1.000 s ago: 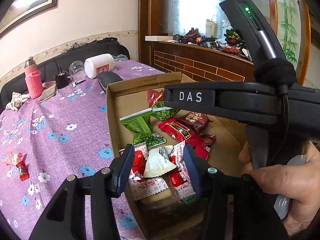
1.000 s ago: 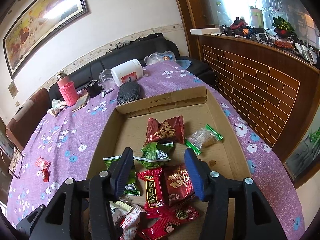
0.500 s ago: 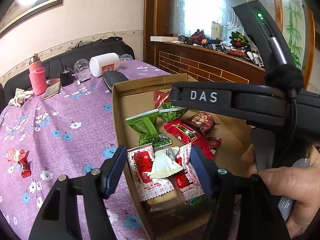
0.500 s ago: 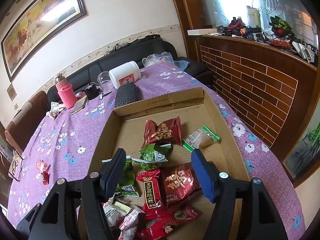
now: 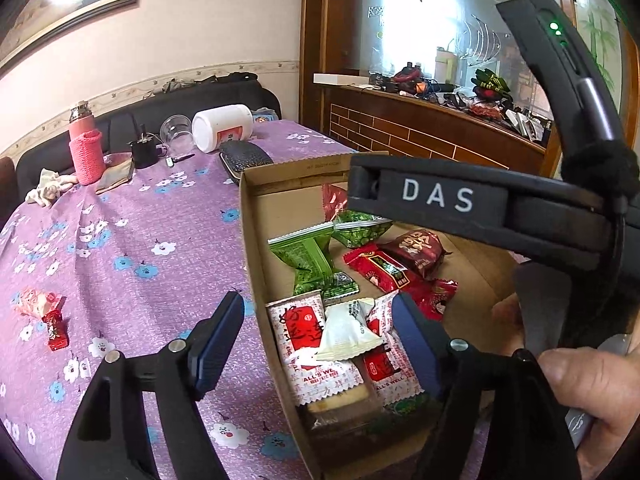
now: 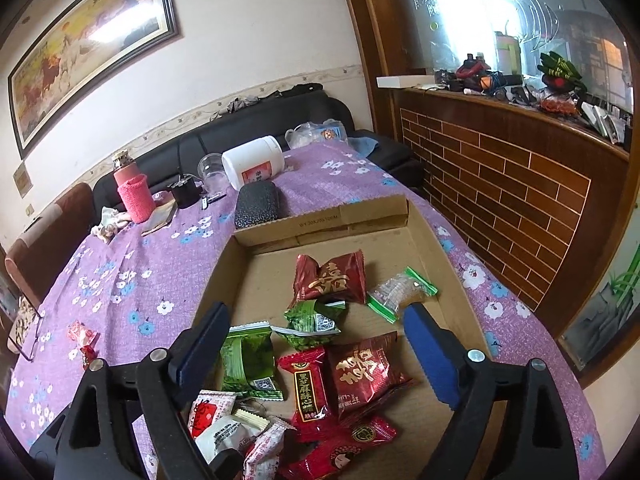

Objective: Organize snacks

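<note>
Left wrist view: the left gripper (image 5: 316, 328) is seen with its jaws opening over the near end of the cardboard box (image 5: 256, 240); nothing is pinched, though a white triangular packet (image 5: 344, 332) and the red-and-white wafer packs (image 5: 304, 332) lie loose between and below the fingers; the box's left wall is straddled, with the left finger outside over the purple tablecloth (image 5: 120, 248) and the right finger inside. The right gripper (image 6: 320, 344) is likewise opening and holds nothing; a green packet (image 6: 248, 364) and dark red packets (image 6: 360, 368) sit beneath its gap, and a clear green-edged bag (image 6: 400, 292) lies just ahead of its right finger.

Most snacks are judged already boxed; two stray candies (image 5: 44, 312) are left on the cloth, well off to the left of the left gripper.

Risks, as judged: if the left gripper is lowered or swung left as it stands, the box wall may be caught by a finger and the box dragged or tipped; slick, crinkly wrappers may be snagged on the pads and lifted out unintentionally; the two grippers are crowded over one box, so a collision is possible; the small strays lie flat and may be slipped or pushed along the cloth rather than pinched.
</note>
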A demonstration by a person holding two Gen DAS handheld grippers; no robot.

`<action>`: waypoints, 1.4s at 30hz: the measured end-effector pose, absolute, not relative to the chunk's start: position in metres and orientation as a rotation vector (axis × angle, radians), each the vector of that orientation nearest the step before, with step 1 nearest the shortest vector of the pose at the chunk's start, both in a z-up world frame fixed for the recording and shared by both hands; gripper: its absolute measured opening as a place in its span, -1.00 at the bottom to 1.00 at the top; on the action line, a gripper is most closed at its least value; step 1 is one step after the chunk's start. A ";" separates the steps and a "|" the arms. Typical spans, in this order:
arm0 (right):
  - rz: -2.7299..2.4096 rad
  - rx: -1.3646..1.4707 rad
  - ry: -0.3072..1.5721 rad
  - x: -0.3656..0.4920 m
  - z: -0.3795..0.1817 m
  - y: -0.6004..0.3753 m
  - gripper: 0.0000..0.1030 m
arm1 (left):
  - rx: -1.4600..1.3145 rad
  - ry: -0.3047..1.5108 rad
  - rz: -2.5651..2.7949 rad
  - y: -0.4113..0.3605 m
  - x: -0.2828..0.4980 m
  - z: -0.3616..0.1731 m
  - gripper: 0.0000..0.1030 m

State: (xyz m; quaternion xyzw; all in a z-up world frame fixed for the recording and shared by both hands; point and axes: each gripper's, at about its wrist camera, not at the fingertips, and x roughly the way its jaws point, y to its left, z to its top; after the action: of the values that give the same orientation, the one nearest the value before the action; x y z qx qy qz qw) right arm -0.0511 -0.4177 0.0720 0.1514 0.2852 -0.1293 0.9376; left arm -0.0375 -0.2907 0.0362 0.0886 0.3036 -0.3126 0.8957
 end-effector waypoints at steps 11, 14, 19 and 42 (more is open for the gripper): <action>-0.375 0.313 0.579 -0.054 0.076 -0.424 0.96 | 0.187 0.626 -0.638 -0.291 -0.038 0.036 0.52; -0.399 0.293 0.564 -0.056 0.079 -0.422 0.97 | 0.185 0.630 -0.634 -0.291 -0.037 0.036 0.53; -0.427 0.279 0.529 -0.061 0.084 -0.421 0.97 | 0.181 0.635 -0.630 -0.290 -0.036 0.036 0.53; -0.574 0.255 0.438 -0.107 0.095 -0.413 0.98 | 0.150 0.645 -0.519 -0.276 -0.028 0.042 0.53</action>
State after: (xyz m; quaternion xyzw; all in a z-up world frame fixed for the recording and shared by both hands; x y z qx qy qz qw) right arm -0.1067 -0.4131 0.0949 0.1245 0.2138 -0.2798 0.9276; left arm -0.0276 -0.2764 0.0415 0.0726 0.3130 -0.2518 0.9129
